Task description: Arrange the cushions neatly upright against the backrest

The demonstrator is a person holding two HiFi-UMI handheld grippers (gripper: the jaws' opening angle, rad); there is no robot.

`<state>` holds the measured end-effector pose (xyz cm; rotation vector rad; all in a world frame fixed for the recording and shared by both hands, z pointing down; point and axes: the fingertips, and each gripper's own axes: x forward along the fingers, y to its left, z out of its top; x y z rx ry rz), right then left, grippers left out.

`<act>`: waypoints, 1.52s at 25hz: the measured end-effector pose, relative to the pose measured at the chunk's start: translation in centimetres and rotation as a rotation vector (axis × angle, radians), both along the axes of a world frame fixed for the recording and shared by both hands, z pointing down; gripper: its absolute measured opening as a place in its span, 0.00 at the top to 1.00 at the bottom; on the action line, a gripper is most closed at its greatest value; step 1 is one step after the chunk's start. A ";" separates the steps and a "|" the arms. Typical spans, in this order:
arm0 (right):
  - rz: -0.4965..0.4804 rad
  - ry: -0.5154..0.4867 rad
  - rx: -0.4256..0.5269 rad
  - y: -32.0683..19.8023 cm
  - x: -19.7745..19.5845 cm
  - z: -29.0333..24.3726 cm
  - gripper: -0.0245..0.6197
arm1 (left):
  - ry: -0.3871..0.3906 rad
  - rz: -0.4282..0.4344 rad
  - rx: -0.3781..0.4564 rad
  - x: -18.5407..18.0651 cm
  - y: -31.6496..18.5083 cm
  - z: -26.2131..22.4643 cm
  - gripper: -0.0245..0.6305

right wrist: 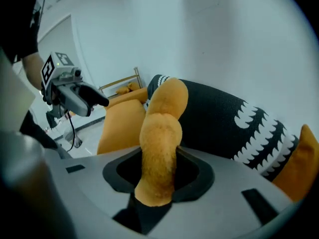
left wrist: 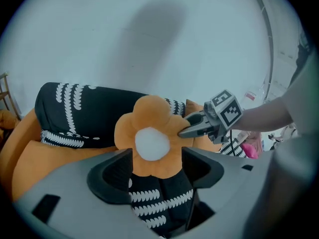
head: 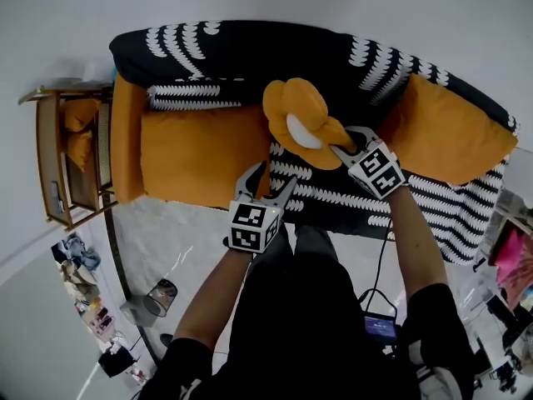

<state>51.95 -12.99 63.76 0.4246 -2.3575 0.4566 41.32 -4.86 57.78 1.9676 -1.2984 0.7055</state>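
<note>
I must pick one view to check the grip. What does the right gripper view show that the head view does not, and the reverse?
Only the right gripper view: the right gripper, jaws pressing both sides of an orange petal, seen edge-on. Only the head view: the flower cushion face-on with its white centre, and that gripper's marker cube. Both: the left gripper, open and empty, and the black-and-white backrest.

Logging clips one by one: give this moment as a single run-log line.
right gripper: shut on flower cushion, held above sofa | left gripper: open, empty | task: flower cushion not yet placed
</note>
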 end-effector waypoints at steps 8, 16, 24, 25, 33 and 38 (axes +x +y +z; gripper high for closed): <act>-0.195 0.161 0.100 -2.5 4.0 2.8 0.72 | -0.015 -0.051 -0.031 2.2 0.1 0.9 0.48; -0.281 0.316 0.250 -5.3 5.7 4.7 0.63 | -0.016 -0.056 -0.058 2.9 0.3 1.3 0.48; -0.062 0.257 0.371 -6.9 7.1 1.4 0.57 | -0.024 -0.025 -0.028 3.4 -0.8 0.6 0.48; -0.045 0.241 0.365 -6.7 7.0 1.0 0.57 | -0.023 -0.017 -0.024 3.6 -0.9 0.5 0.48; 0.098 0.111 0.282 -4.1 5.1 -1.4 0.57 | -0.022 0.031 0.010 3.1 -1.5 -0.1 0.48; 0.131 0.056 0.221 -1.2 0.9 -1.9 0.54 | -0.027 0.013 0.018 -1.3 -0.8 0.0 0.48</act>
